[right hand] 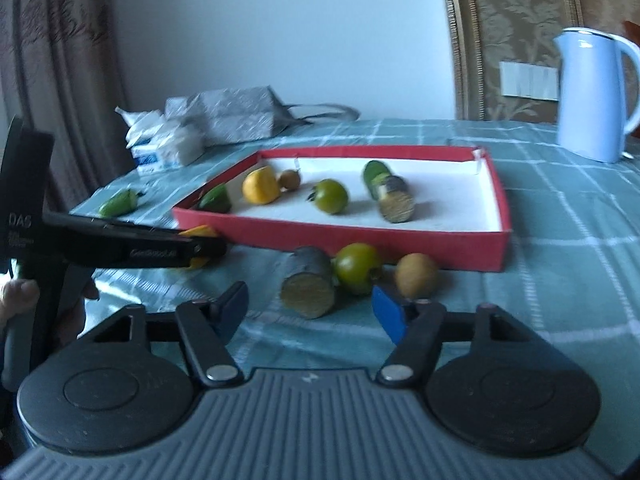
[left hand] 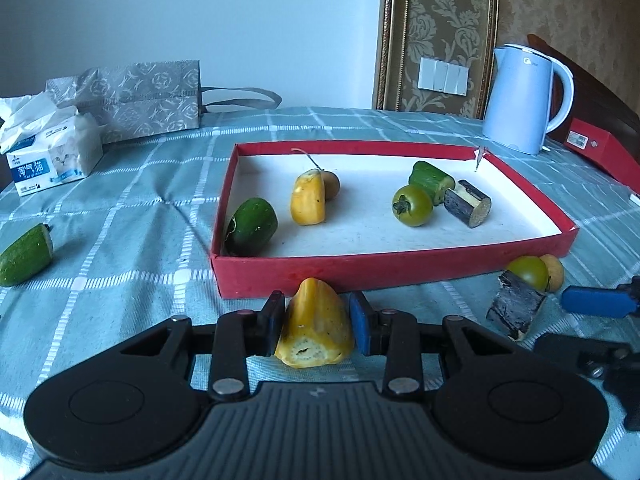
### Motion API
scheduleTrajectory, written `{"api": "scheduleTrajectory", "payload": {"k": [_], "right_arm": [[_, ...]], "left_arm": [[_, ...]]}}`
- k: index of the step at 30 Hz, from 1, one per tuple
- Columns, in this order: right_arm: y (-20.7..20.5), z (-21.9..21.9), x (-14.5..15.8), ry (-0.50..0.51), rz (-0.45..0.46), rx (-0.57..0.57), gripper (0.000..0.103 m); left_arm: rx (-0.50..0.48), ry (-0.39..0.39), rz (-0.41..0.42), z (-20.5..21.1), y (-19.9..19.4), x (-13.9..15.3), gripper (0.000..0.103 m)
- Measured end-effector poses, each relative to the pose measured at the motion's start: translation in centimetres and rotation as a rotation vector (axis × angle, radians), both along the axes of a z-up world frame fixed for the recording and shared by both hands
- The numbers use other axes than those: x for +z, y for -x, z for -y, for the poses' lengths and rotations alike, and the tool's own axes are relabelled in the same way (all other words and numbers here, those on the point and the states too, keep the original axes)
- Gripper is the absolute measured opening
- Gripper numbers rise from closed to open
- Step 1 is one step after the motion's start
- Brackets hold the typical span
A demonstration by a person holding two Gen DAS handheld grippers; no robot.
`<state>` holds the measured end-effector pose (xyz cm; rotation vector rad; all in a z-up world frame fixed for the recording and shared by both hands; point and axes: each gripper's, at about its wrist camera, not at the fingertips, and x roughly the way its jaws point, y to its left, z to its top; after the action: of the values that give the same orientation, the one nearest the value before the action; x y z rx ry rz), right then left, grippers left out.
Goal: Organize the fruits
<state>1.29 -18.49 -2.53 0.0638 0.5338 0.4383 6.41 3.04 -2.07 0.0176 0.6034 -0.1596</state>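
Left gripper (left hand: 317, 322): clenched on a yellow fruit piece (left hand: 315, 326), which is pinched from both sides between the blue pads; it is seen low over the checked tablecloth (left hand: 120, 248), just in front of the near wall of the red tray (left hand: 400, 270).
Yellow fruit piece: cone-shaped, waxy yellow skin, pale pitted cut face; the long axis is laid along the fingers, the narrow tip is pointed at the tray and the cut face is turned toward the camera.
Right gripper (right hand: 312, 310): fingers are spread wide and nothing is held; a dark bark-covered cylinder (right hand: 308, 287) is seen just ahead of the gap, its cut end turned toward the camera.
Loose items by tray front: a green tomato (right hand: 357, 267) is touching the cylinder, and a small brown fruit (right hand: 416, 275) is set just beside the tomato.
Tray contents: a green cucumber piece (left hand: 252, 226) is lodged in the near left corner; a second yellow piece (left hand: 308, 204), a small brown fruit behind it, a green tomato, a second cucumber piece and a dark cylinder are spread across the white floor.
Open room: bare white floor is left along the tray's near right side and far edge; bare cloth is seen left of the tray.
Outlier: a cucumber piece (left hand: 26, 256) is lying on the cloth well to the left of the tray.
Far edge: a tissue pack (left hand: 52, 156), a grey bag (left hand: 140, 96) and a pale blue kettle (left hand: 524, 100) are ranged behind the tray.
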Motion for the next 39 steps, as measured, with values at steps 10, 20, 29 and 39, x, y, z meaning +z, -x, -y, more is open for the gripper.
{"api": "scheduleTrajectory", "payload": {"k": [10,20,29,39], "right_arm": [[-1.4,-2.4,0.0,0.067,-0.005,0.027,0.057],[-2.0,-3.7,-0.1,0.131,0.004,0.039,0.053],[-2.2,-6.2,-0.4,0.275,0.027,0.059,0.040],[-3.1,-4.8,-0.4,0.202,-0.010,0.030,0.039]], "left_arm": [[0.000,0.007,-0.005,0.0,-0.1,0.0,0.034],[0.000,0.014,-0.008,-0.1,-0.1,0.0,0.034],[0.002,0.025,-0.010,-0.3,-0.2,0.0,0.034],[0.008,0.039,0.014,-0.5,0.3,0.3,0.034]]}}
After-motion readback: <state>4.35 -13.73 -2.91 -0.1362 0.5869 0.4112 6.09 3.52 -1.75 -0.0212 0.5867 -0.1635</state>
